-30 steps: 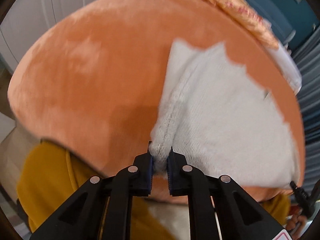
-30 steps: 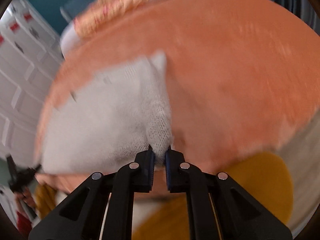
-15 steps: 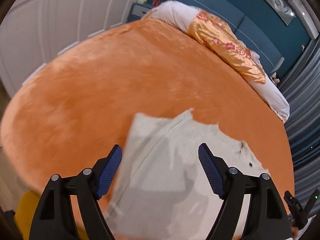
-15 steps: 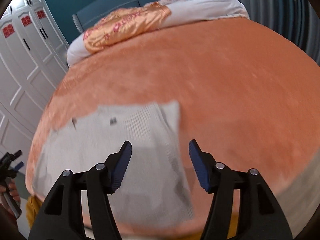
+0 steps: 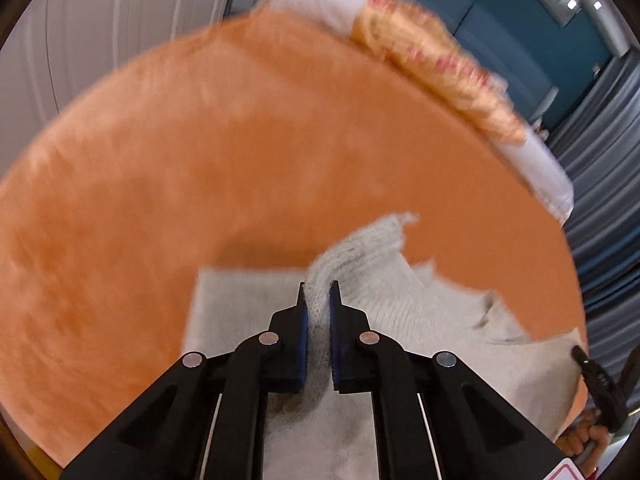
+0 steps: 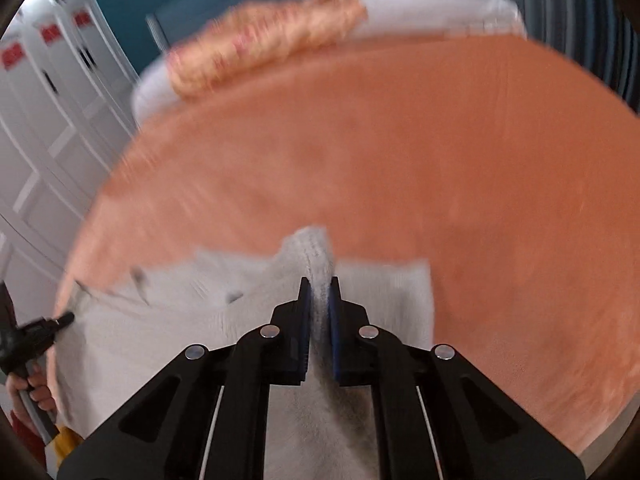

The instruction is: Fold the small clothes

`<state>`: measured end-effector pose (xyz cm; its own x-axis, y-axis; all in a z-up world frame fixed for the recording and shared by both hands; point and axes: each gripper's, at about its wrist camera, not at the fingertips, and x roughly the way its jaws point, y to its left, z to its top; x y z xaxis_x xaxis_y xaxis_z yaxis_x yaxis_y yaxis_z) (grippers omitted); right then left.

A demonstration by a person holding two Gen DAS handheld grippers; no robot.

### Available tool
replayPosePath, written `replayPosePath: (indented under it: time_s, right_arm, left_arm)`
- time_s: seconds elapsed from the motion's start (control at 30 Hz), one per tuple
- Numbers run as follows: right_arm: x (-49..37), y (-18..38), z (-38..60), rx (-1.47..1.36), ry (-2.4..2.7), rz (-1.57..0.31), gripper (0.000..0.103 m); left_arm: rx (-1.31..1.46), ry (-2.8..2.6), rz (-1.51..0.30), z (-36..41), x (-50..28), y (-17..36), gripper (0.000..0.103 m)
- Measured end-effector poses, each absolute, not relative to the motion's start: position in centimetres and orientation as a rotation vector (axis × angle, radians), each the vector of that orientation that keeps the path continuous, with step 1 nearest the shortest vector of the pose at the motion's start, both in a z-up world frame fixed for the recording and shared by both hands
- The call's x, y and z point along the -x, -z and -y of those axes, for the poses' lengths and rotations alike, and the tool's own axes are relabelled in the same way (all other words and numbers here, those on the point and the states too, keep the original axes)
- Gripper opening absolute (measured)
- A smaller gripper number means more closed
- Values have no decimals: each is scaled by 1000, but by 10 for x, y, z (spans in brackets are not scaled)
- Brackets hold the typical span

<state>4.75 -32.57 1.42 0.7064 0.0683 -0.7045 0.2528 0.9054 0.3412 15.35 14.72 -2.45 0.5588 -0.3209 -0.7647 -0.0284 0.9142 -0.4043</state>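
A white knit garment (image 5: 420, 308) lies on the orange blanket (image 5: 240, 140) near its front edge. My left gripper (image 5: 318, 292) is shut on a raised ribbed fold of the garment, which bunches up between the blue pads. In the right wrist view the same garment (image 6: 168, 320) spreads to the left. My right gripper (image 6: 320, 286) has its jaws closing on another pinched fold, and the pads press on the knit. Both pinched folds stand lifted a little above the flat part of the garment.
A gold flowered pillow (image 5: 432, 64) and white bedding (image 6: 440, 4) lie at the far end of the bed. White wardrobe doors (image 6: 44, 112) stand to the left and grey curtains (image 5: 608, 168) to the right. A hand (image 6: 36, 392) shows at the bed's near edge.
Both grippers let go of the garment, opened wide above it half a second ago, then came down and shut on new folds of it. The view is again close to the blanket.
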Motion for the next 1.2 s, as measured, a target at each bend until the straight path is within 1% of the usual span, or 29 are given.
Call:
replayPosePath:
  time_s: [0.03,0.07,0.13,0.2,0.3,0.33,0.37,0.47,0.5,0.57,0.67,0.7,0.77,0.9,0.93,0.97,1.07,1.1,1.13,1.17,1.2]
  right_arm:
    - [-42,-32,331,-465,92,-716,7]
    - [-43,-38,334,-474,95,-687,7]
    - [-50,-34,343,-480,124,-678,7]
    - [-63,-7,351,-490,161,-743,7]
    - [-84,65,360,-490,232,-947,7]
    - [-88,89,357,-463,244,-1025,7]
    - [-88,92,353,-444,244,-1020,8]
    - [-82,66,344,-445,269,-975,11]
    - [-75,49,338,-432,280,-928,11]
    - [-57,17,315,-389,270,-845,12]
    - [-35,-5,253,-367,75,-822,12]
    - [-28,-4,229,-369,0,-838,12]
    - [-14,10,176,-371,-158,-910,12]
    - [9,52,109,-306,-279,-1043,11]
    - [15,60,110,-284,-253,-1062,7]
    - [21,64,117,-275,-225,-1069,6]
    - [45,73,170,-296,-65,-1098,4]
    - [51,77,189,-300,-10,-1104,4]
    - [61,79,208,-324,24,-1104,0]
    - [74,79,234,-341,115,-1115,0]
    - [85,78,254,-399,153,-1114,0]
  left_arm:
    - [404,170,-951,-151,-156,19,5]
    - [408,152,-935,-155,-159,14,5]
    - [401,112,-932,-163,-169,17,5]
    - [390,71,-999,-165,-181,46,6]
    - [323,10,-1122,-158,-187,100,7]
    - [306,0,-1111,-156,-183,108,8]
    - [279,-9,-1086,-151,-180,107,9]
    - [236,-16,-1073,-142,-177,92,14]
    - [234,-7,-1052,-142,-173,81,16]
    - [240,-13,-994,-143,-157,57,17]
    - [265,49,-923,-127,-130,22,17]
    - [263,100,-912,-112,-116,16,17]
    - [244,194,-944,-83,-95,20,18]
    - [150,282,-1107,-36,-63,64,18]
    - [129,271,-1130,-36,-57,74,18]
    - [125,260,-1133,-40,-52,79,21]
    - [133,213,-1147,-69,-45,84,20]
    - [143,186,-1150,-86,-43,85,19]
    - [144,170,-1150,-94,-37,86,15]
    - [143,155,-1150,-103,-36,86,7]
    - [154,150,-1152,-116,-34,89,8]
